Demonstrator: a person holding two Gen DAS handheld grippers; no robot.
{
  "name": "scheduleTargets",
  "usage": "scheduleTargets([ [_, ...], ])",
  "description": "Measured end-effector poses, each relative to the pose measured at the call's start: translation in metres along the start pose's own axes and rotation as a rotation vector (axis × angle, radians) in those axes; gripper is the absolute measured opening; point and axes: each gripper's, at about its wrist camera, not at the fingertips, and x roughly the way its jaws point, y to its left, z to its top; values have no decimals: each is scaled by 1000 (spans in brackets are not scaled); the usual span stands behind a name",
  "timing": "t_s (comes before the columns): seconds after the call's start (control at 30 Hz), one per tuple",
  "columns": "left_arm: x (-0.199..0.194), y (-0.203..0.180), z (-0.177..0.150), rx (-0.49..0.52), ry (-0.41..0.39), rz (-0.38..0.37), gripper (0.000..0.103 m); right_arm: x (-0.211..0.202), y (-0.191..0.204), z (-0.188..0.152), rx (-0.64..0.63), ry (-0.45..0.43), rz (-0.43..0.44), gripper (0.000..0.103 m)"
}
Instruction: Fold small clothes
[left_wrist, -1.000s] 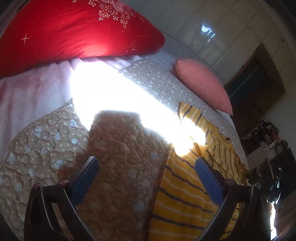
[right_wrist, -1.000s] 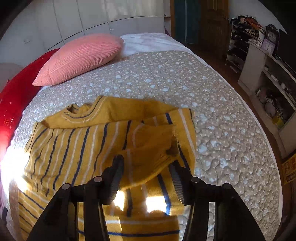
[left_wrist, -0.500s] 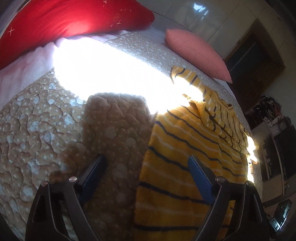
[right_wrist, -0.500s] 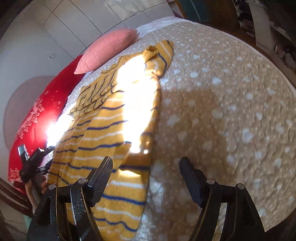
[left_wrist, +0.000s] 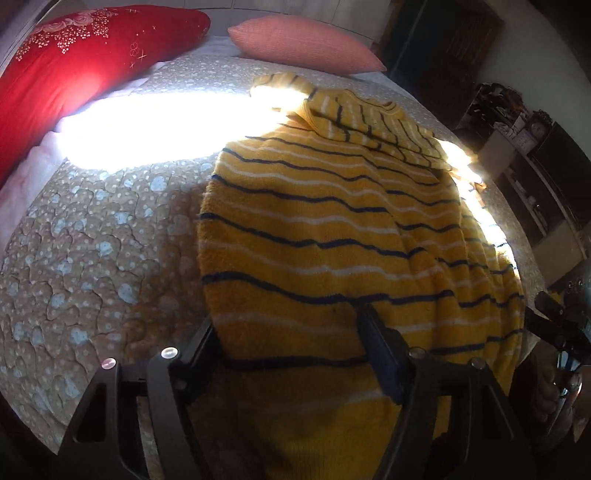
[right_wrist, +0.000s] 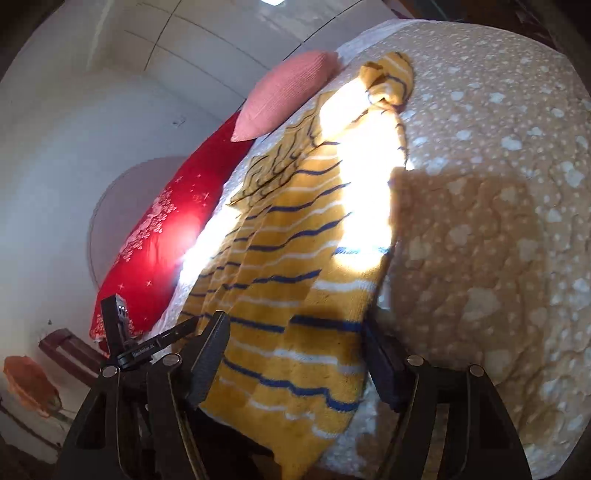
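Note:
A yellow knit sweater with dark blue and white stripes lies on the quilted bed, its sleeves folded in at the far end. My left gripper is open with its jaws on either side of the sweater's near left hem corner. My right gripper is open with its jaws on either side of the near right hem corner of the sweater. The hem hangs over the bed edge. The left gripper also shows in the right wrist view, and the right gripper in the left wrist view.
The beige dotted quilt covers the bed. A red pillow and a pink pillow lie at the head. Strong sunlight crosses the bed. Shelves and a cabinet stand at the right.
Both grippers have moved from the sweater's sides down to its near hem. The right gripper left the folded sleeve. Both stayed open.

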Motion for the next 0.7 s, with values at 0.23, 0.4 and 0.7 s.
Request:
scheduleTargets([
  [0.23,3,-1,0,-49,19,-139,66,16,12,-17,-6,47,115,71],
  [0.4,11,-14,6,-61,31,-9,50,32,16,-24,-13,61,-59,19],
  [0.7,-24,-4,-14,-180,16,-35,7,6,7,-26,69,60,70,12],
])
